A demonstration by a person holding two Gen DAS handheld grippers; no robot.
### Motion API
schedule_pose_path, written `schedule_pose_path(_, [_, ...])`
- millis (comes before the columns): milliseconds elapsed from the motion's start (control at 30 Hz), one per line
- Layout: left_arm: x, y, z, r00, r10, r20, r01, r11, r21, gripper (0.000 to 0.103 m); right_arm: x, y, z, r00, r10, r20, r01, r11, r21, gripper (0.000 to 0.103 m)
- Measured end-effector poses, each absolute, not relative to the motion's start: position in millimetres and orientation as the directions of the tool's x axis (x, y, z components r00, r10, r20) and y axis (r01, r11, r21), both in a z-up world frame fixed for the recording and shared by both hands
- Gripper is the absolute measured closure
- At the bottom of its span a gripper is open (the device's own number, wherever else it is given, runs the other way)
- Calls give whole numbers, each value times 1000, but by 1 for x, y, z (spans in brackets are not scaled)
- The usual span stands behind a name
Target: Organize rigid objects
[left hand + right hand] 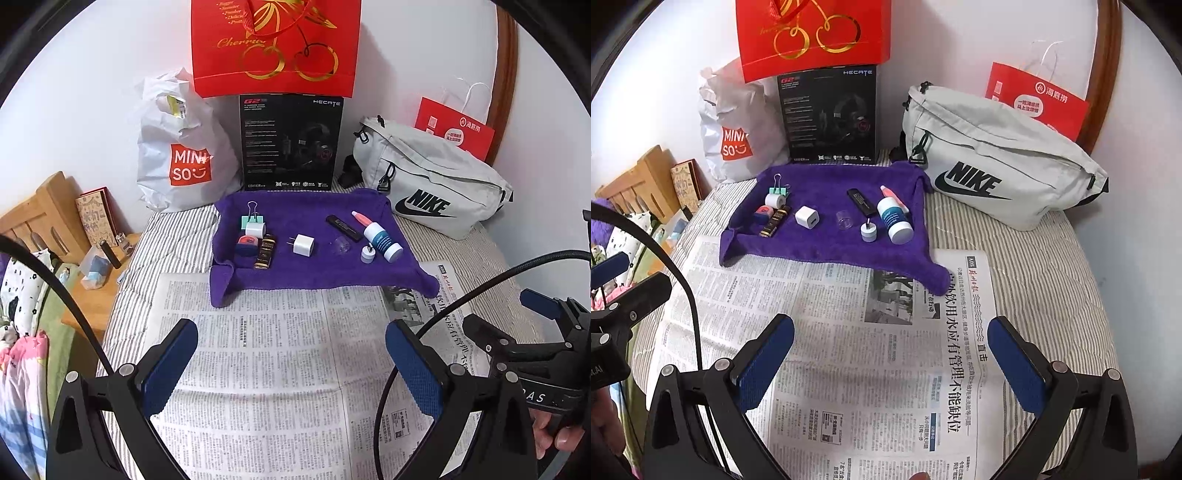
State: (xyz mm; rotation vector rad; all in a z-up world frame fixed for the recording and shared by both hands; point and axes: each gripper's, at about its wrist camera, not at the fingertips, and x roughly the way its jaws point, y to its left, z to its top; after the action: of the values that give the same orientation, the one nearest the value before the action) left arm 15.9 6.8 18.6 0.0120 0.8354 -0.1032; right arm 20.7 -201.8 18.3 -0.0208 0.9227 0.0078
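A: Small items all on the purple towel (314,266), well ahead of both grippers. Along its left edge: clip (253,218), white roll (255,229), a red-and-blue piece (246,246), dark tube (265,252). Mid-towel: charger (303,244), then a clear cup (340,245). Toward the right edge: black stick (344,228), bottle (377,237), small plug (368,254).

B: Nearer side?

A: Left gripper (291,363) lined up roughly with the charger; right gripper (892,363) sitting more to the right, closer to the bottle (894,218) and plug (868,232). Probably a split by halves of the towel.

B: Long axes?

A: Bottle lying down, nozzle toward the far edge, base toward the near right corner. Stick (861,202) diagonal the same way. Tube (774,220) slanted, running near to far. A squeeze across the width needed for each, so a wrist turn likely.

B: Fingers?

A: Both pairs spread wide, blue pads (764,363) apart, gripping nothing, touching nothing. Only newspaper (849,369) beneath, laid on the striped bed (1052,266).

B: The red-and-blue piece?

A: Hard to name; partly hidden behind the roll and tube.
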Motion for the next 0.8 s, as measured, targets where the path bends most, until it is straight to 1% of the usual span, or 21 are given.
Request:
schedule_pose_path(233, [16, 9, 18, 660, -99, -744, 87, 995, -54, 0, 18, -202, 20, 607, -7, -794, -10, 1000, -17, 0])
schedule_pose_path(800, [18, 10, 13, 647, -99, -756, 89, 995, -54, 0, 18, -201, 18, 597, -26, -802, 1, 1000, -32, 0])
